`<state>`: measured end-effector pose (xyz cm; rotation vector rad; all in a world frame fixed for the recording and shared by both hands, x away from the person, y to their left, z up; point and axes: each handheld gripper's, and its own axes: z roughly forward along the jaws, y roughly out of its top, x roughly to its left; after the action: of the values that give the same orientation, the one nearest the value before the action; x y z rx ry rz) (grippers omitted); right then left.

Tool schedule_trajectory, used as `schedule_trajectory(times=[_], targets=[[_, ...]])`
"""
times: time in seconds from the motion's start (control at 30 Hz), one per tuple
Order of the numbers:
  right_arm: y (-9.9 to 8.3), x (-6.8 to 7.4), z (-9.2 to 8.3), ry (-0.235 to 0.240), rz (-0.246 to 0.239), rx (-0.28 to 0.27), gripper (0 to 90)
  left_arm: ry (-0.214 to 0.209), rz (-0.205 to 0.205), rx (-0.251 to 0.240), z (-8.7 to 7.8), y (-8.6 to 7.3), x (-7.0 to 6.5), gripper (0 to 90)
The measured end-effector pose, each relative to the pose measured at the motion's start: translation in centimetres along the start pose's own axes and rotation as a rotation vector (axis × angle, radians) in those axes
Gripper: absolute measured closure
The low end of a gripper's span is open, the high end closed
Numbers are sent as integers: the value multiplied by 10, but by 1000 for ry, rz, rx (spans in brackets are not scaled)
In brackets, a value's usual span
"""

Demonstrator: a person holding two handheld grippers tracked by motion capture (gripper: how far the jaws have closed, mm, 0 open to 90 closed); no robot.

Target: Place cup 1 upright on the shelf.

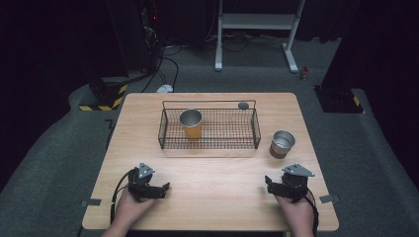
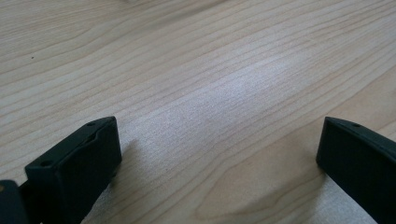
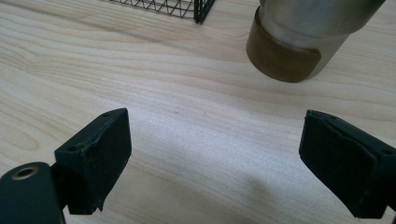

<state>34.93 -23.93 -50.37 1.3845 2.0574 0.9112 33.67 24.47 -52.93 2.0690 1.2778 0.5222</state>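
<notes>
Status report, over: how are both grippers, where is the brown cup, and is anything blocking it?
Left gripper and right gripper open, low over table. Brown cup upright on table, right of wire basket, ahead of right gripper. Nothing between them.

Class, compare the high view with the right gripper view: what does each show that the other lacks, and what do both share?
High view alone: the whole table, an orange cup upright inside the wire basket, a small grey disc at the basket's back edge, the left gripper, both hands and the floor.
Right gripper view alone: a close look between the right gripper jaws, spread wide over bare wood.
Both: the brown-banded metal cup outside the basket, a basket corner, the tabletop.
</notes>
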Motion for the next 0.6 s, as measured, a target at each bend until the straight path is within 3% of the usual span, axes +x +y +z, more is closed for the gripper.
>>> schedule_trajectory(times=[0.6], targets=[[9, -14, -2, -31, 33, -59, 93, -2, 1, -6, -2, -2, 0, 3]])
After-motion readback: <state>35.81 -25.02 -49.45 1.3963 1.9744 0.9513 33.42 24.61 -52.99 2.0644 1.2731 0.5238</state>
